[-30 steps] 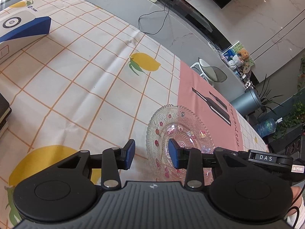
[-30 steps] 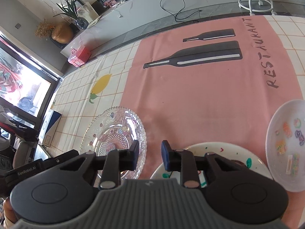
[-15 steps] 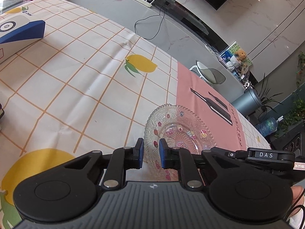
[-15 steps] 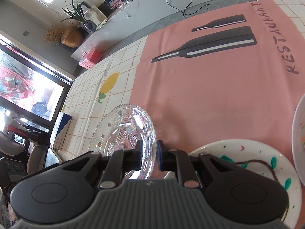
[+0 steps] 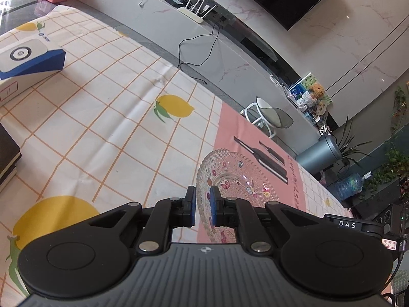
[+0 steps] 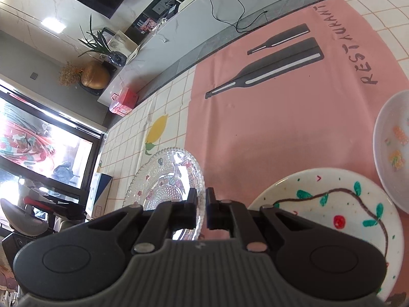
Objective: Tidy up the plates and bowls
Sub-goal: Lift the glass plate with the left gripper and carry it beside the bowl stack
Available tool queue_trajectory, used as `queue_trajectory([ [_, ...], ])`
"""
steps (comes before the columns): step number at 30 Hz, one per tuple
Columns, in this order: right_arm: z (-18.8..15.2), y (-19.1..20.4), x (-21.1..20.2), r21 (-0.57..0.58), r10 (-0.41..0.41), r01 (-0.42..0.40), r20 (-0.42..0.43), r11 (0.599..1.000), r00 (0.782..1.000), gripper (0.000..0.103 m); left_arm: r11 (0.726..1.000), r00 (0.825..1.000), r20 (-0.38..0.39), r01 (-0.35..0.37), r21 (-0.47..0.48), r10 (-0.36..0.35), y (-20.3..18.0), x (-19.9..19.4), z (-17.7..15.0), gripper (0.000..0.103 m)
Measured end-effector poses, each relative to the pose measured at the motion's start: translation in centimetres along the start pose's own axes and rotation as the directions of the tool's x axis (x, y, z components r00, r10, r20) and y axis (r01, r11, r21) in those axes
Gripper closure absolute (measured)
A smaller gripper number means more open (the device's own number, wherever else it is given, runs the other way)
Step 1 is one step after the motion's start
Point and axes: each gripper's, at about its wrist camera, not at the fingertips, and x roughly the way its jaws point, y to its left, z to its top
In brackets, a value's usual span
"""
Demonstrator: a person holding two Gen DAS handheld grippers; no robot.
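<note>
While both claws close from opposite sides, the clear glass plate (image 5: 237, 179) sits pinched at its rim between them, lifted at a tilt over the seam where the lemon-check cloth (image 5: 102, 117) meets the pink restaurant mat (image 6: 268, 117). The left gripper (image 5: 202, 206) points forward and slightly down, its blue pads (image 5: 192, 204) pressed onto the plate's near left edge, so the beaded dish spreads ahead and to the right of the fingertips. The right gripper (image 6: 201, 211) angles in from the other side, its fingers nipping the plate's right rim; the dish fans out ahead and to the left of that claw. Just right of the right claw lies a white plate painted with a vine and red berry (image 6: 332, 215), and farther right, near the frame edge, a white plate with small coloured decals (image 6: 391, 153). Far ahead-left of the left claw rests a blue-and-white box (image 5: 28, 58).
</note>
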Motion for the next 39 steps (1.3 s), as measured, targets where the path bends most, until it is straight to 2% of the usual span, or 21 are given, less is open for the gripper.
queue_trajectory([
  [6, -1.3, -0.2, -4.1, 0.035, 0.038, -0.040, 0.051, 0.999, 0.998, 0.098, 0.998, 1.000, 0.016, 0.021, 0.051, -0.021, -4.0, -2.6, -0.7, 0.091],
  [11, -3.0, -1.5, -8.8, 0.068, 0.055, -0.061, 0.092, 0.996, 0.994, 0.097, 0.996, 0.999, 0.003, 0.053, 0.077, -0.053, -7.7, -4.2, -2.4, 0.091],
  [18, -6.3, -5.1, -16.3, 0.123, 0.054, -0.073, 0.148, 0.990, 0.987, 0.097, 0.987, 0.994, -0.040, 0.104, 0.123, -0.099, -12.7, -5.0, -6.8, 0.091],
  [23, -9.0, -8.4, -21.6, 0.169, 0.022, -0.056, 0.196, 0.984, 0.980, 0.097, 0.976, 0.989, -0.086, 0.134, 0.172, -0.121, -15.9, -4.3, -11.2, 0.091],
  [28, -12.0, -12.1, -25.2, 0.215, -0.037, -0.010, 0.211, 0.976, 0.977, 0.098, 0.974, 0.978, -0.168, 0.152, 0.170, -0.123, -16.5, -2.5, -15.4, 0.094],
  [31, -13.8, -14.0, -26.3, 0.240, -0.069, 0.018, 0.205, 0.971, 0.976, 0.098, 0.977, 0.973, -0.208, 0.135, 0.165, -0.099, -16.0, -1.5, -17.7, 0.094],
  [39, -15.9, -15.5, -25.0, 0.233, -0.122, 0.080, 0.173, 0.969, 0.977, 0.099, 0.985, 0.971, -0.237, 0.044, 0.169, -0.003, -13.9, -0.8, -21.1, 0.093],
])
